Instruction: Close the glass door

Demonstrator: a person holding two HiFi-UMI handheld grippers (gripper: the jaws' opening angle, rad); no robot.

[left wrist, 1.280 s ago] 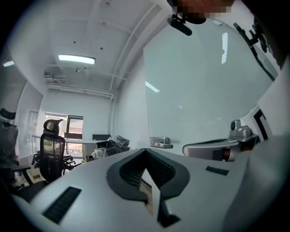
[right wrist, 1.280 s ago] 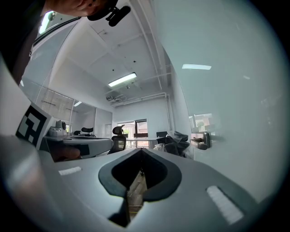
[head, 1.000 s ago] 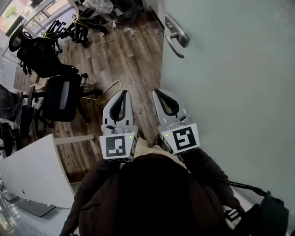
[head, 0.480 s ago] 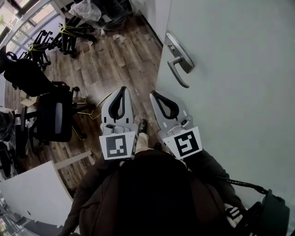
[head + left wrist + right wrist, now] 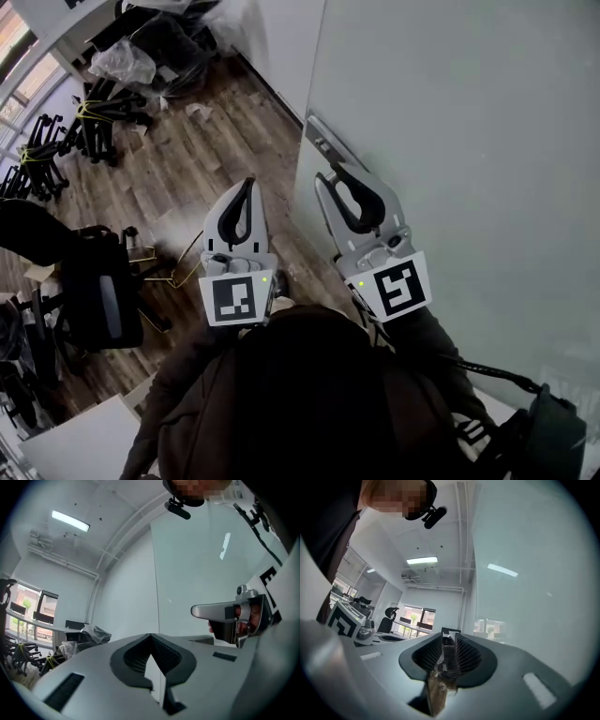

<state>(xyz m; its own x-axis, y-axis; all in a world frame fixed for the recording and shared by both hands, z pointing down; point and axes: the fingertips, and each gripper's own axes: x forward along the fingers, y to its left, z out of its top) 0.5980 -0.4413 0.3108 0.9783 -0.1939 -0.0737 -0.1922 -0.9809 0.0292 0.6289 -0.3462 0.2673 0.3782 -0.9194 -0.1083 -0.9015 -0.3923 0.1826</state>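
Note:
The frosted glass door (image 5: 469, 141) fills the right of the head view, its edge running down beside the wood floor. Its silver lever handle (image 5: 322, 145) sits near that edge, and the lever (image 5: 213, 611) also shows in the left gripper view. My right gripper (image 5: 349, 178) is right at the handle. Its jaws are opening, and a dark piece of the handle shows at the narrow gap between its tips (image 5: 450, 637). Whether the pads touch it, I cannot tell. My left gripper (image 5: 249, 181) hangs beside it over the floor, shut and empty (image 5: 151, 635).
Black office chairs (image 5: 89, 291) stand at the left on the wood floor (image 5: 187, 187). Stacked chair bases (image 5: 56, 141) and plastic bags (image 5: 122, 61) lie at the back. A white tabletop corner (image 5: 84, 441) shows at the bottom left. A white wall (image 5: 281, 47) meets the door's edge.
Both grippers have moved forward toward the door. The right one has risen up to the handle and its shut jaws have parted. The left stays shut.

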